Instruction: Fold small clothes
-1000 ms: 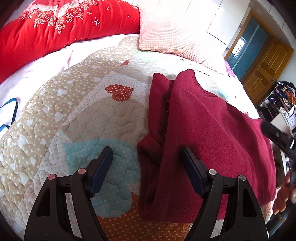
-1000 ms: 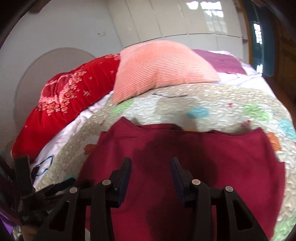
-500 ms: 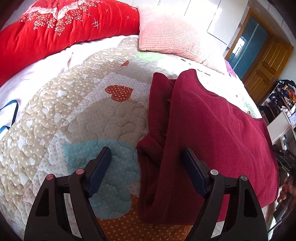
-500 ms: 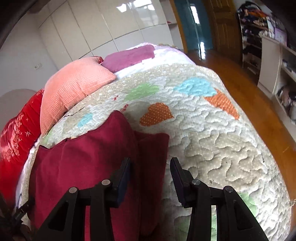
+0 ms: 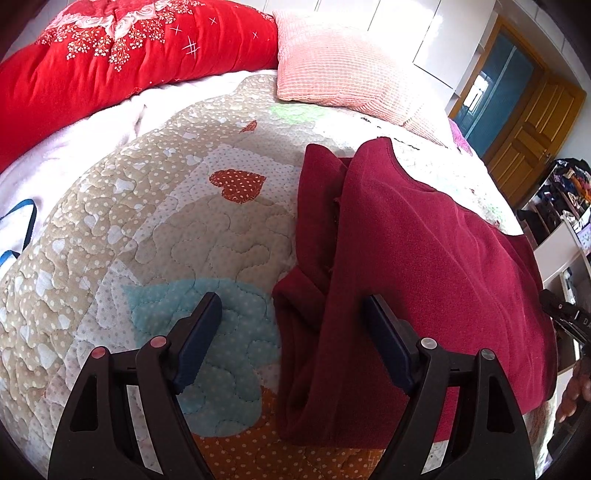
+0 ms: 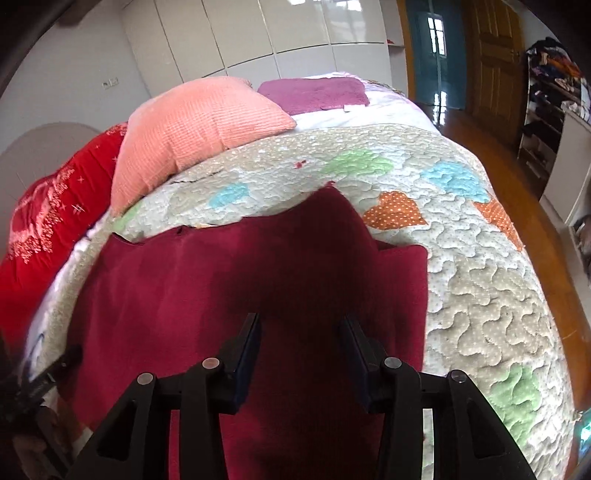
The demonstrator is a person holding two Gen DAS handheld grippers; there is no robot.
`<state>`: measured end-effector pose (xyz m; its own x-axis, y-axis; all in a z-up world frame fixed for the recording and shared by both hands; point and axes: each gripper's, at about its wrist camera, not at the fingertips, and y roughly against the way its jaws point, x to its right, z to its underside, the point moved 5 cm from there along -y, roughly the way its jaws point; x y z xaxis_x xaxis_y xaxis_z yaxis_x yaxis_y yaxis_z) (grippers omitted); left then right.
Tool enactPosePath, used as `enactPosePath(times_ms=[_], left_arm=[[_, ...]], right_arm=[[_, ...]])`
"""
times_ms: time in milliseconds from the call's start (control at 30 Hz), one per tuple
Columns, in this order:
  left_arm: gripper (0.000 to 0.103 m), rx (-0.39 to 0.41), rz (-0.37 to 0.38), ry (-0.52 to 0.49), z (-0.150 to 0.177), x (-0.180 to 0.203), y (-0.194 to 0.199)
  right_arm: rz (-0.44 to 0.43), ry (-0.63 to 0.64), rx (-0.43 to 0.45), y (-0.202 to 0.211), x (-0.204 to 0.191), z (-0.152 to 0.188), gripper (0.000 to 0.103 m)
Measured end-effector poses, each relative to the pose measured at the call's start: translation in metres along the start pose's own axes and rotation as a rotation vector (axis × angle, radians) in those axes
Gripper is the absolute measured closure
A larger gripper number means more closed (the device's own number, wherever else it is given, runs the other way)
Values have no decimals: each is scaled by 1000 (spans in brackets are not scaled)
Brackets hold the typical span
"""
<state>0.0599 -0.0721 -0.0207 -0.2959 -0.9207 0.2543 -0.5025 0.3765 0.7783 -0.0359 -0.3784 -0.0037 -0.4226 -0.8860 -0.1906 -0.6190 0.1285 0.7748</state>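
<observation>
The maroon garment is spread on the bed, at centre right; both tools gape empty: left tool, right tool.

The right gripper hangs over a dark red garment, its jaws parted with only cloth showing beneath them. The garment lies flat on a heart-patterned quilt. At ten o'clock sits a salmon pillow, and at twelve a purple towel.

walls: white panels | floor: wood | door: teal
</observation>
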Motion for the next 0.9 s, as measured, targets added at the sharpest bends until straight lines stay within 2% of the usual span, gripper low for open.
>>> enactPosePath(times_ms=[167,267,333,400,467,500,600,633,667,700,900], left_arm=[[23,0,-2,-8,0,1,4],[23,2,10,-18,0,3,9],[23,11,27,-25,-1,4,16],[23,48,53,-25,-4,4,28],[23,83,68,-33,-8,3,37],[23,88,68,-35,-10,2,38],[23,54,71,-26,-11,-2,33],[23,33,74,-21,-9,-3,30],[23,18,77,-18,-8,-3,28],[23,6,80,-18,-7,-3,25],[23,-33,77,-43,0,5,10]], right_arm=[[-92,60,-23,-2,-42,9,60],[-100,84,-56,-17,-58,18,60],[-91,93,-109,-30,-64,26,58],[-75,114,-95,-27,-67,28,58],[-103,113,-90,-18,-65,26,58],[-105,104,-76,-10,-60,24,58],[-31,66,3,16,-31,21,54],[-5,49,24,24,-19,22,46],[13,27,37,29,-6,25,33],[26,-1,42,34,6,29,29],[26,-127,-14,27,54,48,27]])
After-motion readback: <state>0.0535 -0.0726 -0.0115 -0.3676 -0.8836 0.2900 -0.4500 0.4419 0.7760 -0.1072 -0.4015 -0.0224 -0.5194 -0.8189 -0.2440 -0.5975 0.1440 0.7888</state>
